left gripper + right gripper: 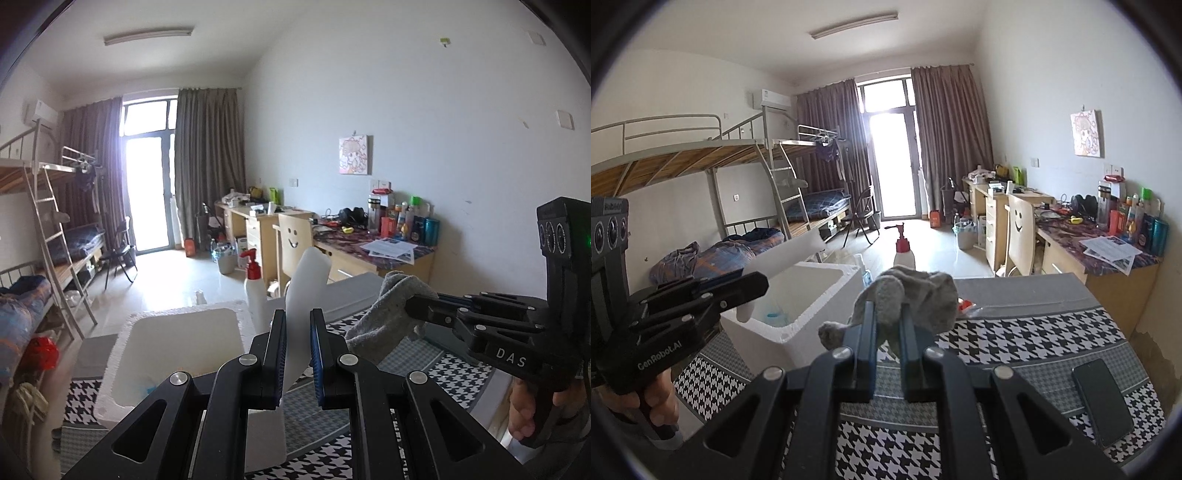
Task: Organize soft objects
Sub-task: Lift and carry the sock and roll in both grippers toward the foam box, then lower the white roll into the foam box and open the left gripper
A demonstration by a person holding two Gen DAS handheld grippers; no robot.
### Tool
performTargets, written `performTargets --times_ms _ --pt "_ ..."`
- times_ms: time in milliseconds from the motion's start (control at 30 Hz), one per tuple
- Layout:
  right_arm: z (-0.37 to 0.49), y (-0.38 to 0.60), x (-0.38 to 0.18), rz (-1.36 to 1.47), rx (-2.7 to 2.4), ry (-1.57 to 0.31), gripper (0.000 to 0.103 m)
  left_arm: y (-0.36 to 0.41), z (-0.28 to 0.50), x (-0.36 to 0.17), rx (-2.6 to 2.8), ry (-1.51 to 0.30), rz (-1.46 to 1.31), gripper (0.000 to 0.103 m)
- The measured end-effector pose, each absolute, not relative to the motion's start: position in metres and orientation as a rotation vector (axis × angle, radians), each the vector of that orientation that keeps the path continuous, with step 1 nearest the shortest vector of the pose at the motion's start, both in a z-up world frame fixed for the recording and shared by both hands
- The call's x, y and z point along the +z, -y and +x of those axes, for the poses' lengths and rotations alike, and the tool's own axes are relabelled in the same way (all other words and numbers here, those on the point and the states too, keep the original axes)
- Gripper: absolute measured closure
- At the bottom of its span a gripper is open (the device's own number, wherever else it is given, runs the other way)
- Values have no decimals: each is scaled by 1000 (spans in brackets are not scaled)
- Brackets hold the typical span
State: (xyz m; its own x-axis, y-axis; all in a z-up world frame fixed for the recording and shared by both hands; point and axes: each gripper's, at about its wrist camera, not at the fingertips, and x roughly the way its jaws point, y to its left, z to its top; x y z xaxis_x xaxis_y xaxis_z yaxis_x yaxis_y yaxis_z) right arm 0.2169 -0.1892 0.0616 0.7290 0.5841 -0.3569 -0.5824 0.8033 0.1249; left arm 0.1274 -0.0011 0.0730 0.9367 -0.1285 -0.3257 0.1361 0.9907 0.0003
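Note:
My left gripper (pixel 297 317) is shut on a white foam slab (pixel 307 291) and holds it tilted above the table, beside the white foam box (pixel 177 354). In the right wrist view the left gripper (pixel 753 282) holds the foam slab (pixel 786 256) over the foam box (pixel 798 295). My right gripper (pixel 888 317) is shut on a crumpled grey cloth (pixel 912 295), held above the houndstooth tablecloth (pixel 1015 332). The right gripper (pixel 410 306) and grey cloth (pixel 384 314) also show in the left wrist view, right of the slab.
A white spray bottle with a red pump (pixel 904 251) stands behind the box. A dark phone (pixel 1102 400) lies on the tablecloth at the right. Desks (pixel 369 254), a chair and bunk beds (pixel 738 184) stand further back.

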Motion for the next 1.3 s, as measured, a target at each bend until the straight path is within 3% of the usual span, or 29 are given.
performTargets --times_ms 1300 --pt "240 121 74 -52 804 -412 90 -54 155 72 102 -349 -45 90"
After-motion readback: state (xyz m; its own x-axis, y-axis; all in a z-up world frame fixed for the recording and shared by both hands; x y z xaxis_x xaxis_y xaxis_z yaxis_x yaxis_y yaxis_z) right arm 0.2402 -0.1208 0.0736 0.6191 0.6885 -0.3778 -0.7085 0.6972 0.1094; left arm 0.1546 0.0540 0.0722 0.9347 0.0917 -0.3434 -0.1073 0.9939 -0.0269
